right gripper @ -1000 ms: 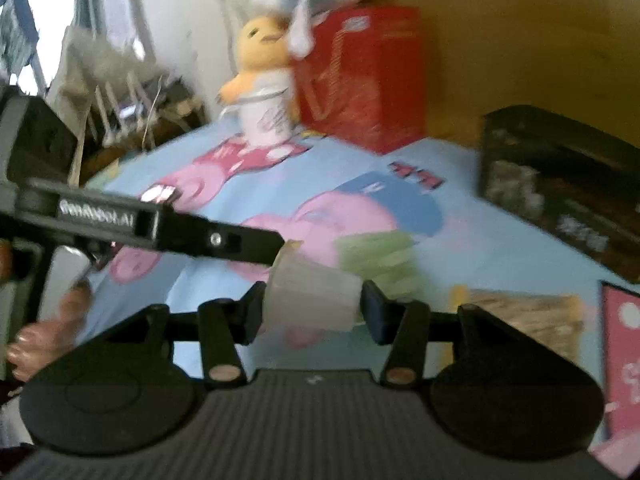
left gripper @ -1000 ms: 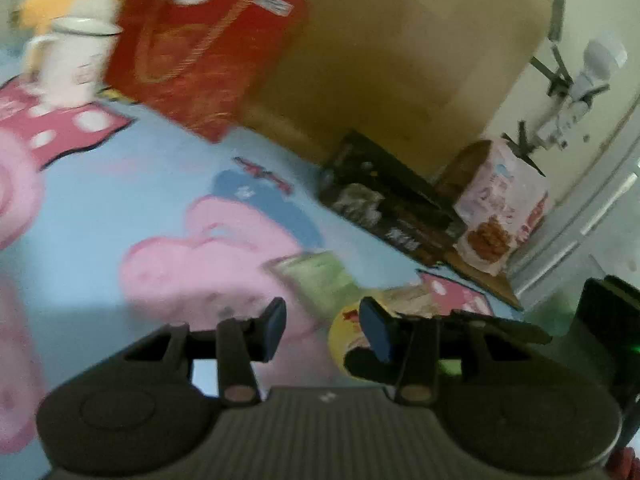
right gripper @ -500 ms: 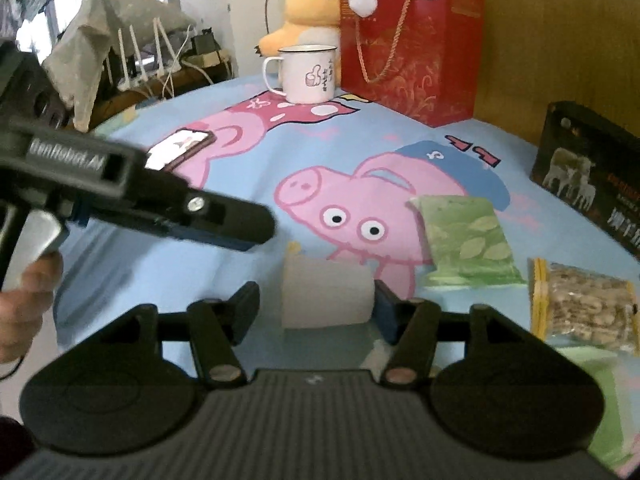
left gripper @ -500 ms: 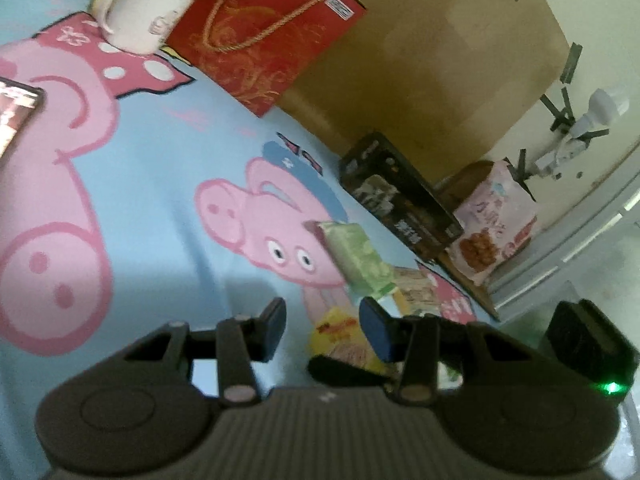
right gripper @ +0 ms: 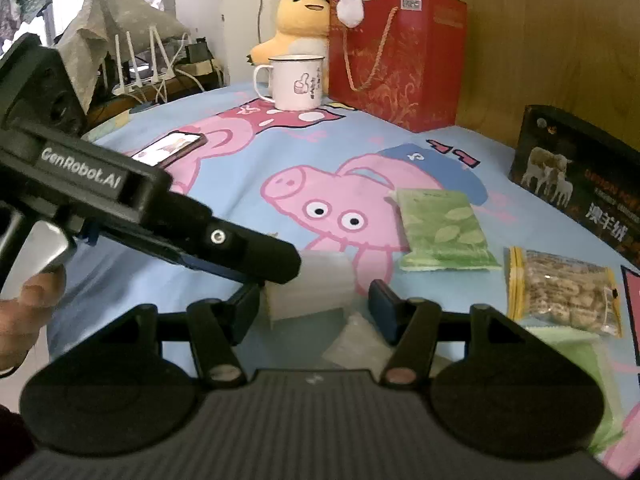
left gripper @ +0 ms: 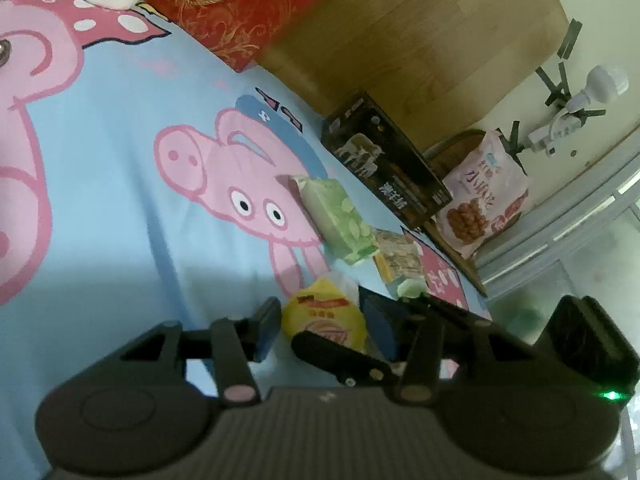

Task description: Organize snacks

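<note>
Right now we hold our left gripper (left gripper: 318,326) spread wide over a yellow snack packet (left gripper: 324,314) lying on the blue cartoon sheet (left gripper: 120,184), the packet between the fingers; whether they touch it we cannot tell. Our right gripper (right gripper: 314,306) is also spread, with the packet's pale side (right gripper: 310,284) between its fingers. Beyond lie a green packet (right gripper: 442,232) and, just beside it, a nut bag (right gripper: 566,292). A mug (right gripper: 296,82) and red gift bag (right gripper: 400,52) stand well apart.

A white mug (right gripper: 295,82) stands beside a red gift bag (right gripper: 396,56), possibly touching.
</note>
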A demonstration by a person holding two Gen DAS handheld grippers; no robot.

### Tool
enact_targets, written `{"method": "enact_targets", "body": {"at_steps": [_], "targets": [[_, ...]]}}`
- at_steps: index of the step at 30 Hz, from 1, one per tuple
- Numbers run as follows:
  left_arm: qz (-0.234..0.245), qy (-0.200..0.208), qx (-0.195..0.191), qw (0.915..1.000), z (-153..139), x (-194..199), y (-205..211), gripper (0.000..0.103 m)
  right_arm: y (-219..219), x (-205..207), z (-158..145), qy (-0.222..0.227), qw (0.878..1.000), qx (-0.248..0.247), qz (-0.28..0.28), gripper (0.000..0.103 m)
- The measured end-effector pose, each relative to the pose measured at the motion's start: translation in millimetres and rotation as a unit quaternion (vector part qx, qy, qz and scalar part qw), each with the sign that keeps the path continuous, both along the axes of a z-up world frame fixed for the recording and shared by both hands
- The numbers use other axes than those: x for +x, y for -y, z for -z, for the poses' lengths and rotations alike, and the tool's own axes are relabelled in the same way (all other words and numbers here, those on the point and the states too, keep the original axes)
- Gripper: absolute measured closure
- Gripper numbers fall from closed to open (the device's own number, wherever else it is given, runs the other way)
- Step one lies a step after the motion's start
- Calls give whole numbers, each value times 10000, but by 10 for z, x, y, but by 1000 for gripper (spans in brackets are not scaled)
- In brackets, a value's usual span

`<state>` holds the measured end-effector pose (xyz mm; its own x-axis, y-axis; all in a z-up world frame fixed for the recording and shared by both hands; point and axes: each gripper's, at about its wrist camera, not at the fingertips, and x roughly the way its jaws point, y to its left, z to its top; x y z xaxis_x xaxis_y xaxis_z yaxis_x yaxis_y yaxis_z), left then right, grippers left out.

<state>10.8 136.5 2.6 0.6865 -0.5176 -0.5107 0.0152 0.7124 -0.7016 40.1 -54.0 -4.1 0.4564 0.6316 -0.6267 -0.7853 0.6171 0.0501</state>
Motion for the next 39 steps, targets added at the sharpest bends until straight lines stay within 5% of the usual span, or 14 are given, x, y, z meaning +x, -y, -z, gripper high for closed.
{"method": "enact_targets", "body": {"at_steps": [2,11,20,27,30,33,39], "targets": [[-23,-9,9,10000,-1,11,14,57,1,-18,-2,86,10000,-30,-36,54],[208,414,216,9987,-413,439,213,58,255,234,-295,505,9971,421,391,55],[707,1082,531,9902,-947,1815,811,58,771,1171,-736,1052,9780,947,1534,55],[685,937,875,9894,-869,2641,1181,58,956,1894,-664,816,9701,968,2069,54],[680,872,1101,9877,-762,2755,1240,58,926,1992,-578,862,9688,836,2169,51],[642,877,1159,9873,-737,2746,1230,55,931,1964,-578,979,9657,911,2225,35],[619,1094,1144,9855,-870,2416,1043,52,1170,1680,-657,1019,9609,1205,2275,35]]}}
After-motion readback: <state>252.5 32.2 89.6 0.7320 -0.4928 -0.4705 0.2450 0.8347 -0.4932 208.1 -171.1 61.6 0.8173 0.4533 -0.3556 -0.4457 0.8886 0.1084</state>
